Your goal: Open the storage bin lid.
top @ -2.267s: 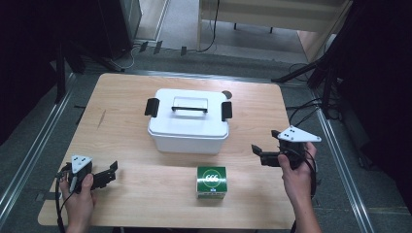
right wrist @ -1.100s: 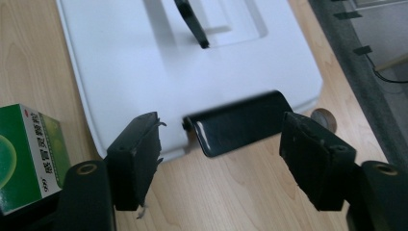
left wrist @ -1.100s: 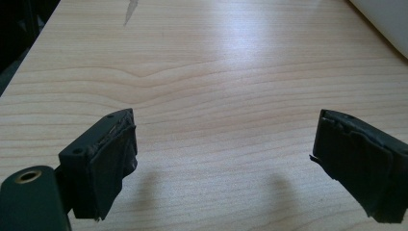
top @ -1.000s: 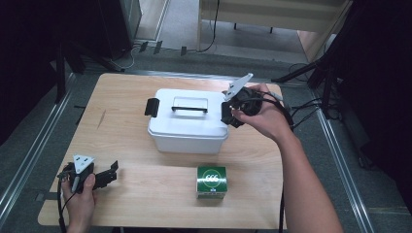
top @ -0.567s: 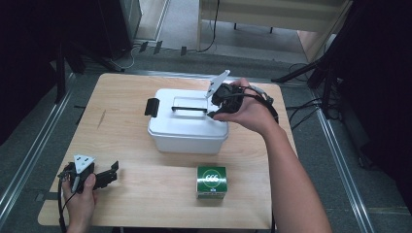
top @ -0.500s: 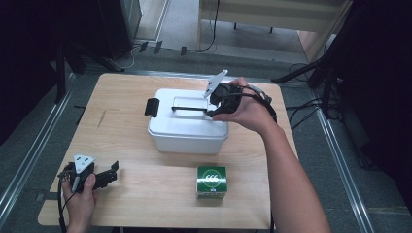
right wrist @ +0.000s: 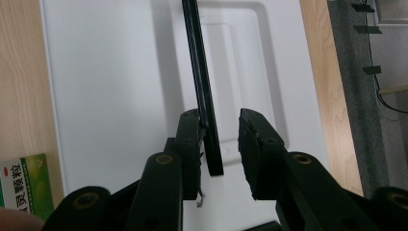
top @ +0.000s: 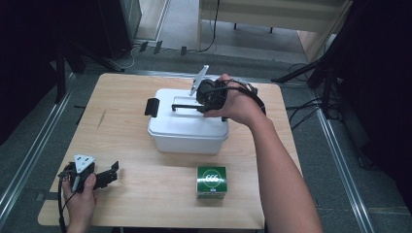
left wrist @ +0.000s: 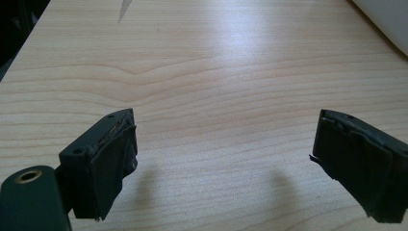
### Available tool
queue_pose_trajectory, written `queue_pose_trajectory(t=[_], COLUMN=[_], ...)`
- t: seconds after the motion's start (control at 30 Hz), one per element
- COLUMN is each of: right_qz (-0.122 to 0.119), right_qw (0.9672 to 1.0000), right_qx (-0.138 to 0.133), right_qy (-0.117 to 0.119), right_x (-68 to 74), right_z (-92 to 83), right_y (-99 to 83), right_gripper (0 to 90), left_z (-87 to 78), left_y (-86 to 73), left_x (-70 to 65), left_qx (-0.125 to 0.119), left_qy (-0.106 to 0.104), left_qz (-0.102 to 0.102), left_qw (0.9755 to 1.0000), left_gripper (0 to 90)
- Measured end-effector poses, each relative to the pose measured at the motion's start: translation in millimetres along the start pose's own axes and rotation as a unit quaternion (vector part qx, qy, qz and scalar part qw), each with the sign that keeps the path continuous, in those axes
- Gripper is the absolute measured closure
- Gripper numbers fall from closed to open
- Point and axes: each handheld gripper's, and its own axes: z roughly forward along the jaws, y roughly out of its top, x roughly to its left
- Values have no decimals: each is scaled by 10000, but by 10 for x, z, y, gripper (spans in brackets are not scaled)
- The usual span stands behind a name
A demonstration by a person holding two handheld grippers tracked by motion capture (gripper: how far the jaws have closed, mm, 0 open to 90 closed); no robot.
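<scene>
The black handle (right wrist: 202,91) atop the white box (top: 187,128) stands between the right gripper (right wrist: 219,137) jaws, which have just been closing and are not yet pinching it.

1. The green box (top: 211,181) on the wooden table, in the lower middle of the high view, carries a white round emblem on its top face; the marks inside it look like three rounded characters but are too small to read for certain.
2. At the lower left corner of the right gripper view, the same green box (right wrist: 24,185) shows a white strip with dark Chinese characters running down it; "灵颗粒" can be made out, and the rest is cut off by the frame edge.
</scene>
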Motion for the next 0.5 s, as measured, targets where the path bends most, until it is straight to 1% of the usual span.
queue_pose_trajectory(t=[0.07,0.1,0.17,0.27,0.33,0.43,0.47,0.5], right_qz=[-15,-70,-141,-205,-279,-275,-331,-318], right_qw=[10000,10000,9999,9997,9995,9995,9993,9994], right_qx=[34,62,63,119,132,133,127,125], right_qy=[-11,-29,20,10,58,79,86,83], right_x=[2,-2,-5,5,6,8,3,6], right_z=[7,15,39,70,92,107,111,117], right_y=[26,51,116,168,202,258,278,295], right_gripper=[724,736,762,765,769,780,782,784], left_z=[0,1,2,0,1,2,2,0], left_y=[0,1,1,0,0,1,0,0], left_x=[0,-1,1,3,2,4,3,3], left_qx=[6,9,10,6,7,16,8,8], left_qy=[2,1,-7,-23,-33,-41,-39,-36], left_qz=[16,19,13,-9,-10,4,-10,-11], left_qw=[10000,10000,10000,10000,10000,10000,10000,10000], left_gripper=[84,84,84,85,85,86,86,86])
